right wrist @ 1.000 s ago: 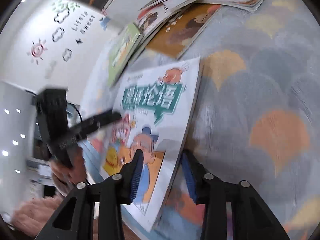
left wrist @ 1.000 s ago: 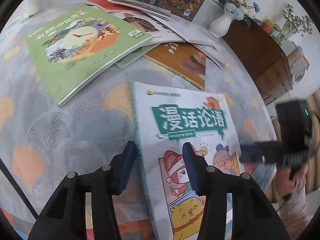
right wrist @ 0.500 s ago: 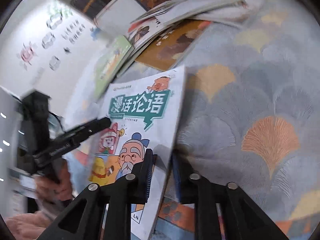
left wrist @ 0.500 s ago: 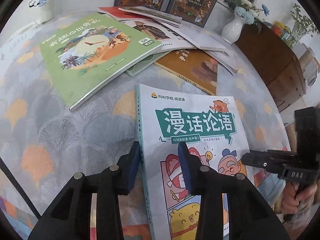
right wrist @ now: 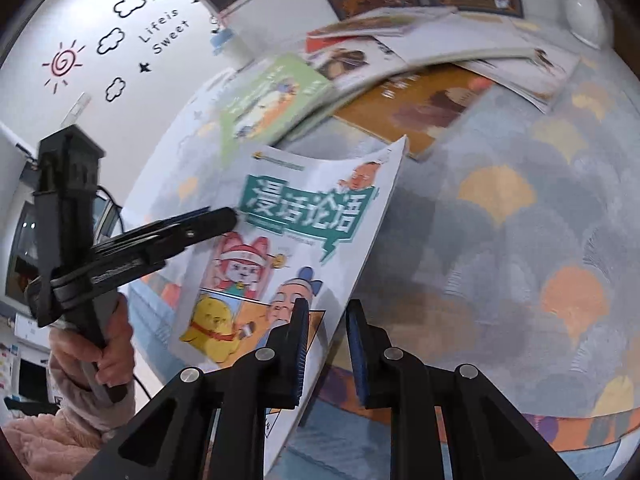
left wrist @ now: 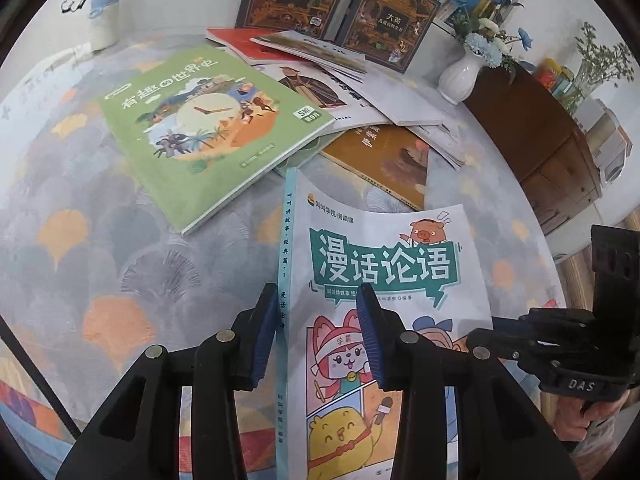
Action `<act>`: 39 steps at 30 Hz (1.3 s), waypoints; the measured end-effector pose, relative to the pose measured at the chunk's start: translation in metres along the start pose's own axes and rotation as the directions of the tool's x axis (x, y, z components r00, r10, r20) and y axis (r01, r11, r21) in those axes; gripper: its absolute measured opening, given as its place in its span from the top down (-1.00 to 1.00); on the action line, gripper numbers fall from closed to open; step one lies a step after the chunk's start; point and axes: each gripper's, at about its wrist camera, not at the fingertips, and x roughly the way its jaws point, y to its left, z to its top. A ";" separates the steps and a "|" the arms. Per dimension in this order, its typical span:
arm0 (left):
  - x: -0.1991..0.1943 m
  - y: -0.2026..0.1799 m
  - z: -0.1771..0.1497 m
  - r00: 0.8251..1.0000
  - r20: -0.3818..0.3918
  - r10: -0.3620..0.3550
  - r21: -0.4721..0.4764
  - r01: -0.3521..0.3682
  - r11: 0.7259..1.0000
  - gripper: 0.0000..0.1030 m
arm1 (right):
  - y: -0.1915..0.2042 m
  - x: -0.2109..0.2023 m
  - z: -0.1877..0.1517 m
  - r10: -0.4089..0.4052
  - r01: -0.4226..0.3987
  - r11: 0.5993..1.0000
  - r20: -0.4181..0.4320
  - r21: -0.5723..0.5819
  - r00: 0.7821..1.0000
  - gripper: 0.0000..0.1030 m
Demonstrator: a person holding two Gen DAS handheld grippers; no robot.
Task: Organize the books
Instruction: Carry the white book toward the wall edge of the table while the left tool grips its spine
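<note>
A white comic book with a teal title banner point(left wrist: 380, 264) is lifted off the table and bowed between both grippers. My left gripper point(left wrist: 316, 332) is shut on its spine edge. My right gripper point(right wrist: 327, 344) is shut on its opposite, open edge; the book also shows in the right wrist view point(right wrist: 304, 232). A green book point(left wrist: 208, 124) lies flat on the table beyond. A brown book point(left wrist: 384, 156) lies to its right, under a pile of thin white books point(left wrist: 360, 84).
Two dark hardcovers point(left wrist: 336, 0) stand against the back wall. A white vase with blue flowers point(left wrist: 464, 72) stands at the table's back right. A brown wooden cabinet point(left wrist: 536, 136) is to the right. The tablecloth point(left wrist: 100, 264) has a fan pattern.
Both grippers closed onto the comic book's edges and raised it off the table; the book now bows upward and its spine faces the left camera.
</note>
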 end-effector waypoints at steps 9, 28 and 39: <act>-0.022 0.017 0.004 0.999 0.043 -0.019 -0.021 0.019 1.000 0.31 | 0.020 -0.010 0.003 -0.014 0.015 0.999 0.016 -0.041 1.000 0.62; -0.011 0.085 -0.017 0.997 -0.074 -0.005 -0.122 -0.005 0.993 0.17 | 0.005 0.045 -0.003 0.092 -0.093 0.996 -0.127 -0.004 0.988 0.39; -0.005 0.095 -0.014 0.989 -0.074 -0.128 -0.176 0.114 0.978 0.18 | -0.014 0.066 0.020 0.197 -0.190 0.978 -0.081 0.084 0.977 0.67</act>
